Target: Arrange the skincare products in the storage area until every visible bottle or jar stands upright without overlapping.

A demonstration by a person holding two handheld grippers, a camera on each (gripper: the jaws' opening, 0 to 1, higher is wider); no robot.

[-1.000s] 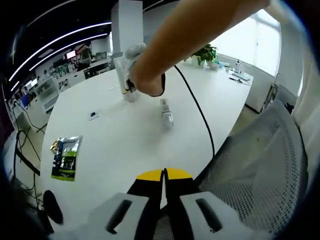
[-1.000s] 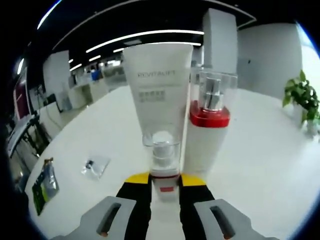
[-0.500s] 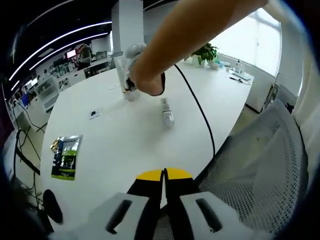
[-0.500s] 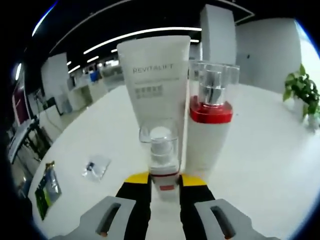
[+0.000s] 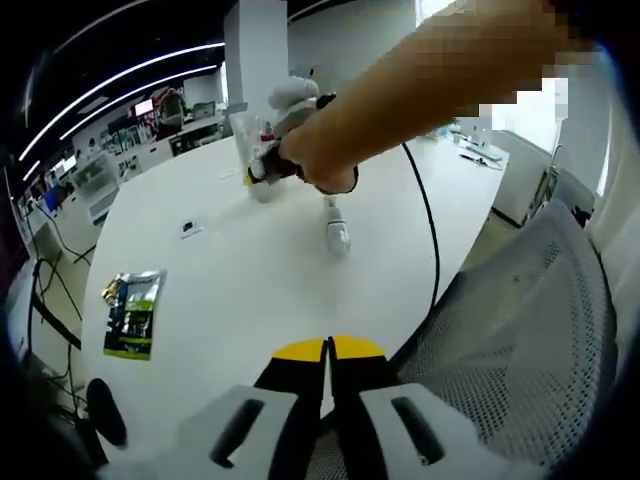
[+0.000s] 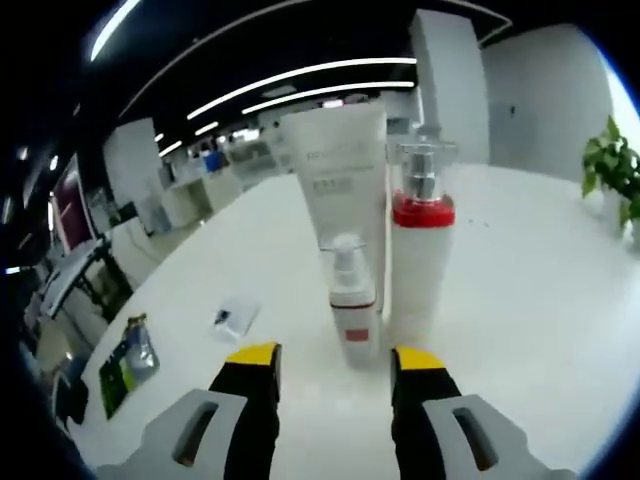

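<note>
Open office: white table (image 5: 250, 270), mesh chair (image 5: 520, 330), ceiling light strips (image 6: 300, 85).

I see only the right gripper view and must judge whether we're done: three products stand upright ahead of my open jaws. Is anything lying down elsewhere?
Observer: Yes. In the left gripper view a small bottle lies on its side on the white table.
Operator: Is the left gripper holding anything?
Observer: No. The left gripper has its jaws shut, with nothing between them.
Operator: Anything near that bottle?
Observer: A black cable runs across the table beside it, toward the mesh chair.
</note>
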